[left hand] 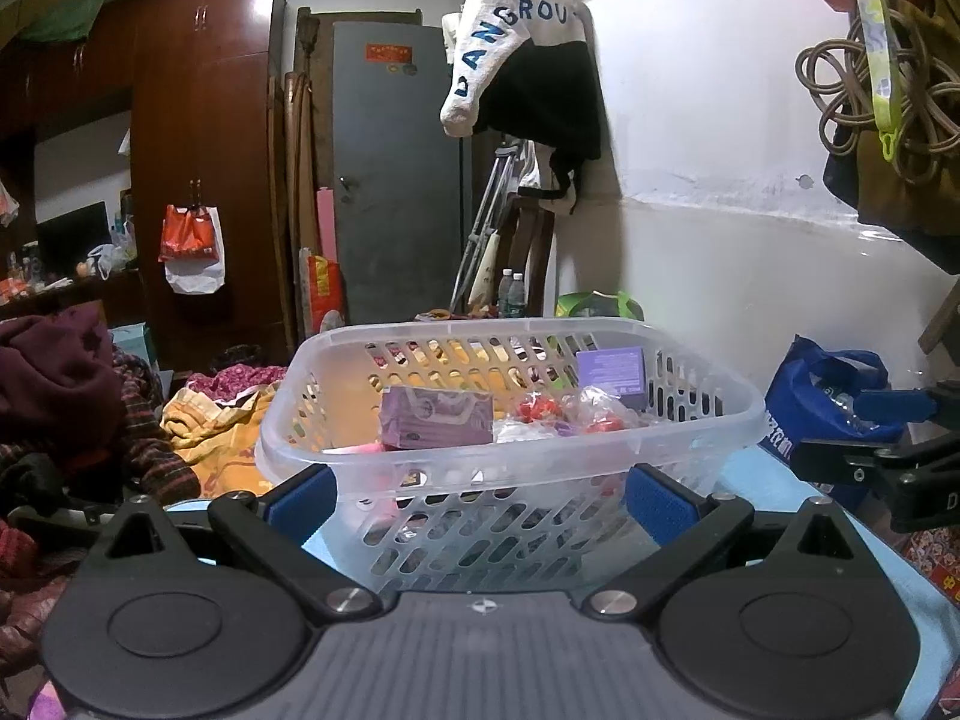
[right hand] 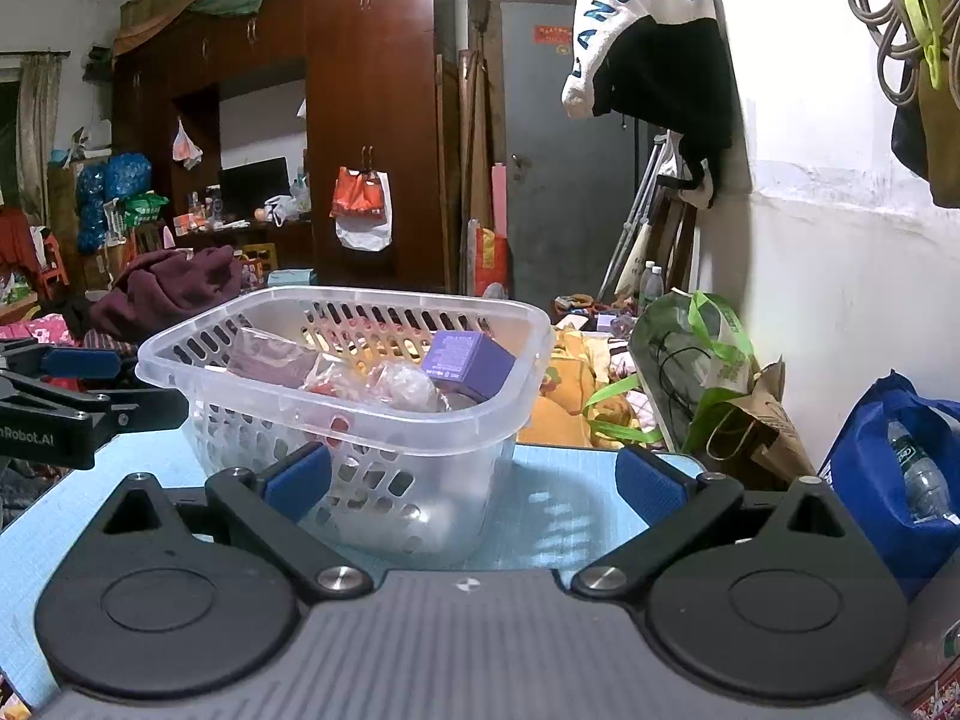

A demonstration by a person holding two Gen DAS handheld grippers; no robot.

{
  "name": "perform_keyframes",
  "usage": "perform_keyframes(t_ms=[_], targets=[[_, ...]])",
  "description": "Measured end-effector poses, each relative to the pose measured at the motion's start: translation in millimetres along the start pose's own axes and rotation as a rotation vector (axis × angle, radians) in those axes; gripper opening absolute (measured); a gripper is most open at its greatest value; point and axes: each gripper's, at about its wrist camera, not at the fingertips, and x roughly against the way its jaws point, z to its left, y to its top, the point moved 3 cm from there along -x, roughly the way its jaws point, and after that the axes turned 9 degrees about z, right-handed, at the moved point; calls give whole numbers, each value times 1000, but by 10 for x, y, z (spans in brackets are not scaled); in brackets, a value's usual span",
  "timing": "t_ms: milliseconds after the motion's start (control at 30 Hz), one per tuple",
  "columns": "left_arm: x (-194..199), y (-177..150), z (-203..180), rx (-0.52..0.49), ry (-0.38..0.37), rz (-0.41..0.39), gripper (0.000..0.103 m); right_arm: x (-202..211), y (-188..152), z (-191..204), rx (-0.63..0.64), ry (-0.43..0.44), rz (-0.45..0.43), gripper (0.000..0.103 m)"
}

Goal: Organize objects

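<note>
- Nearest to the left wrist camera, the left gripper [left hand: 480,495] is spread wide and holds nothing; its two blue pads [left hand: 303,495] stand on either side of the near wall of the clear basket [left hand: 510,468], very close to it, but I cannot tell if they touch.
- Only the left view shows the pink-purple pack [left hand: 437,417] clearly from its front; it leans inside the basket at the left.
- Beside it lie crumpled clear wrappers with red pieces [left hand: 558,414], and the purple box [left hand: 612,371] stands against the far right wall.
- At the right edge of this view the right gripper [left hand: 882,420] comes in from the side, near a blue bag [left hand: 804,402].
- From the right wrist camera, the right gripper [right hand: 474,483] is also wide apart and empty; its left pad is in front of the basket [right hand: 360,414], its right pad over the bare light blue table [right hand: 570,498].
- Only this view shows the green bag [right hand: 690,354] and the brown paper bag [right hand: 756,426] behind the table, and a water bottle [right hand: 921,480] inside the blue bag [right hand: 870,456].
</note>
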Motion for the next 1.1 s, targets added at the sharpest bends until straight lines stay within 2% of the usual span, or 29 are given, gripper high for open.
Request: perform_keyframes(t_ms=[1100], targets=[[-76,-23,-87,2,-1,24,103,22,-34,-6,6,1,6,103]])
